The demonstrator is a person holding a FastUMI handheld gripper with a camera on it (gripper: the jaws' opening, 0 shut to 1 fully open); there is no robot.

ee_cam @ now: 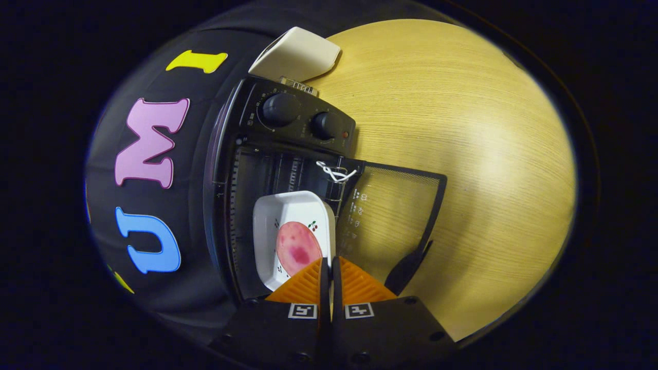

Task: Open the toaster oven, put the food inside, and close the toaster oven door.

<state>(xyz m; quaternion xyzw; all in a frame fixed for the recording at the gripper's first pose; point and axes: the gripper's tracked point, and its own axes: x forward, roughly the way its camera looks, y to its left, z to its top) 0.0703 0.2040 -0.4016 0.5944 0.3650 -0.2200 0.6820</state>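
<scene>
Gripper: the gripper is seen with its two fingers pressed close together, only a thin slit left between them; the rim of the dish appears to be nipped in that slit, though the contact itself is hidden by the fingers.
Dish: a white rectangular dish with small cherry prints is seen just ahead of the fingers, lying inside the oven cavity with its near edge at the fingertips.
Food: a round pink slice of ham is held in the dish, lying flat on its bottom near the fingertips.
Toaster oven: a black toaster oven is set on the table against the cloth wall; its cavity is open and the wire rack bars can be made out beyond the dish.
Door: the glass door is swung fully open to the right of the cavity, the wood grain being seen through it; its dark handle lies at its near right edge.
Knobs: two dark knobs are set on the control panel beyond the cavity.
White object: a white box-like object is placed beyond the oven.
Table: a light wooden table carries everything.
</scene>
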